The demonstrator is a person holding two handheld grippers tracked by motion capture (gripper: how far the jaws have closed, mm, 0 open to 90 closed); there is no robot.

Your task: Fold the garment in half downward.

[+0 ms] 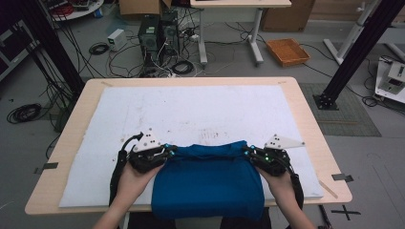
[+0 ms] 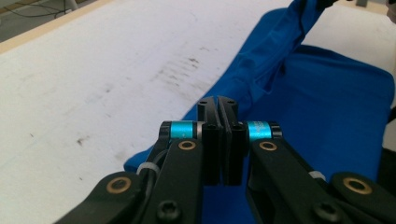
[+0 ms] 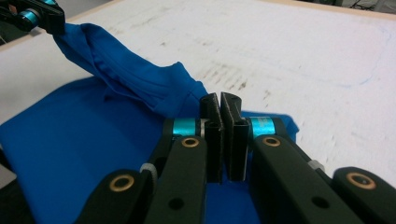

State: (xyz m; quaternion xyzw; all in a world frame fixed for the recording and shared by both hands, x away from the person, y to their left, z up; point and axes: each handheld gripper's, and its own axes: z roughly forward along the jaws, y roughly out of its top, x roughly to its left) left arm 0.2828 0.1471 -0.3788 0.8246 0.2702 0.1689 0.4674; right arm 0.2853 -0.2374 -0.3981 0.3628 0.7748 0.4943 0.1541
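Left tongs: black two-jaw left tongs (image 1: 170,149) (image 2: 217,106) with cyan bands, held in the person's left hand (image 1: 135,177), sit at the near-left of the table; jaws pressed together, clenched on the left end of the cloth's far edge.
Cloth: blue fabric garment (image 1: 207,179) (image 2: 322,107) (image 3: 79,135) lies at the near-middle of the white mat, between the two tongs, its near part hanging over the table's front edge; the far edge is bunched into a ridge stretched from one pair of tongs to the other.
Mat: white, scuffed sheet (image 1: 191,112) (image 2: 93,79) (image 3: 303,56) covers most of the light wooden table (image 1: 305,107).
Right tongs: matching black right tongs (image 1: 247,151) (image 3: 220,105), held in the right hand (image 1: 282,183), sit at the near-right; jaws closed on the cloth's right end.
Beyond the table: grey floor with cables, computer towers (image 1: 157,31) and an orange tray (image 1: 287,51).
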